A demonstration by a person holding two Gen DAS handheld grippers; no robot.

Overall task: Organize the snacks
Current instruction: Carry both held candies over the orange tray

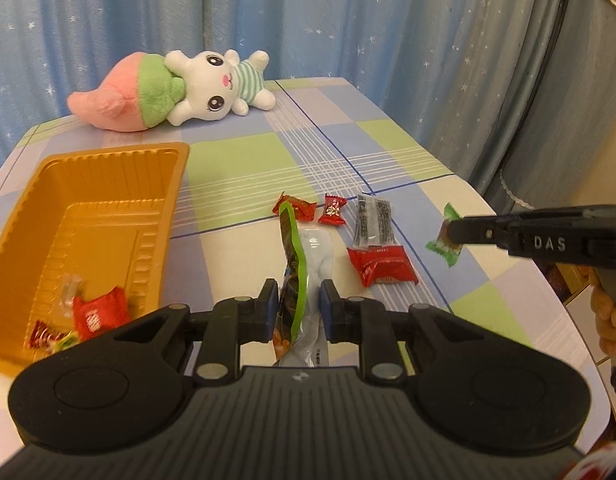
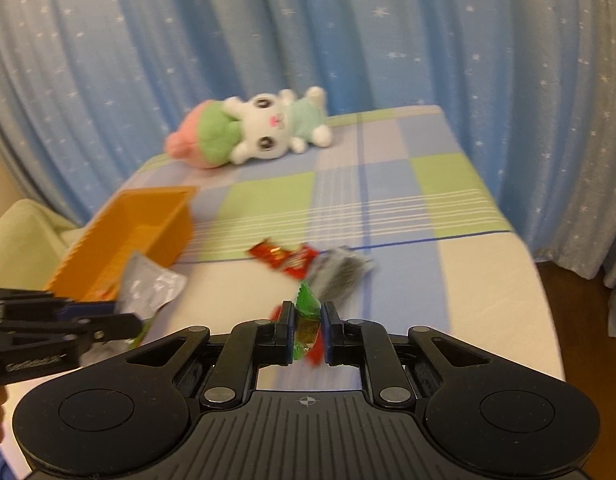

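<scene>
My left gripper [image 1: 296,308] is shut on a long green-edged snack pouch [image 1: 293,272], held upright above the table; it also shows in the right wrist view [image 2: 147,288]. My right gripper [image 2: 305,328] is shut on a green-wrapped candy [image 2: 307,312], seen at the right in the left wrist view [image 1: 444,242]. An orange tray [image 1: 107,184] at the left holds several snacks, among them a red packet [image 1: 95,314]. On the table lie two red candies [image 1: 303,208], a grey packet [image 1: 374,220] and a red packet [image 1: 382,266].
A plush bunny with a pink and green hat [image 1: 175,90] lies at the table's far edge before a blue star curtain [image 1: 308,20]. The checked tablecloth [image 1: 247,160] ends close on the right. A pale chair [image 2: 23,236] stands to the left.
</scene>
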